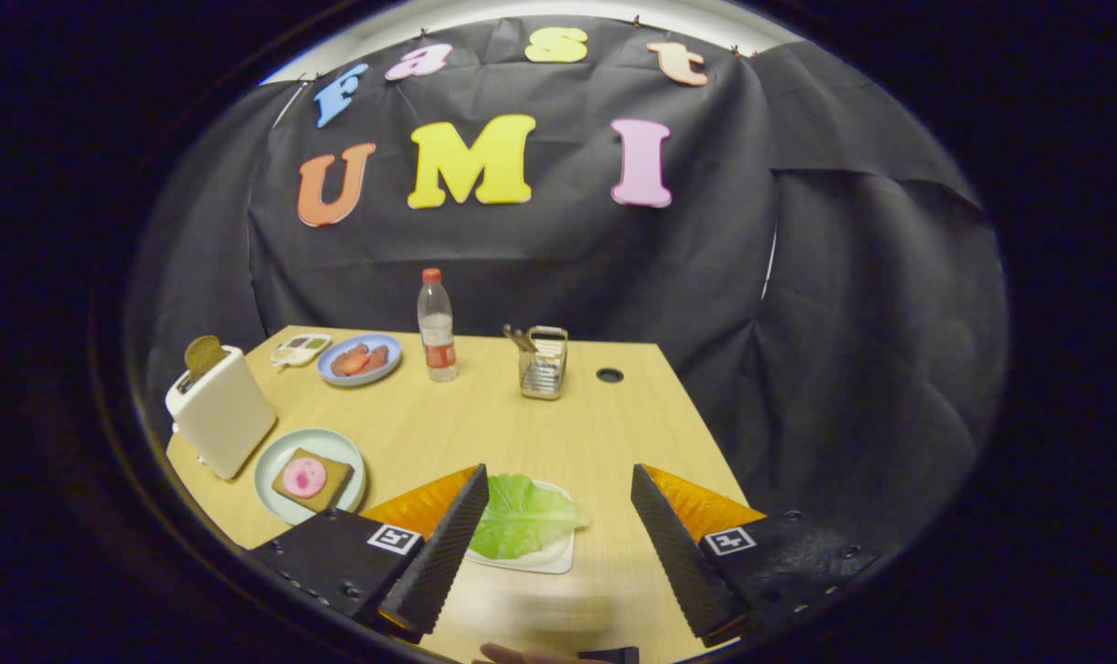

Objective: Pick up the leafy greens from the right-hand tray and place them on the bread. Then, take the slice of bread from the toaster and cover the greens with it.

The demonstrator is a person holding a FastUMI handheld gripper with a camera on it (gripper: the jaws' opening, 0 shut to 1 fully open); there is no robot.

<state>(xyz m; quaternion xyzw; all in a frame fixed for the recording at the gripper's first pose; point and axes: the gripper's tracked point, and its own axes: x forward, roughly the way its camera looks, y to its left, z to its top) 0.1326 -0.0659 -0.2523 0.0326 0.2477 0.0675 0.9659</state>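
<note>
Claw [553, 521] wide open, holding nothing; greens [524, 516] lie on their tray [540, 556] between its fingers, nearer one; bread [312, 480] on a plate beside the toaster [219, 415]; a lopsided close could pinch the tray's rim or tear the leaf.

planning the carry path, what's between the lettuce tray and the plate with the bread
In the gripper view, one of the open fingers crosses that stretch; behind it is bare table between the lettuce tray and the bread plate.
</note>
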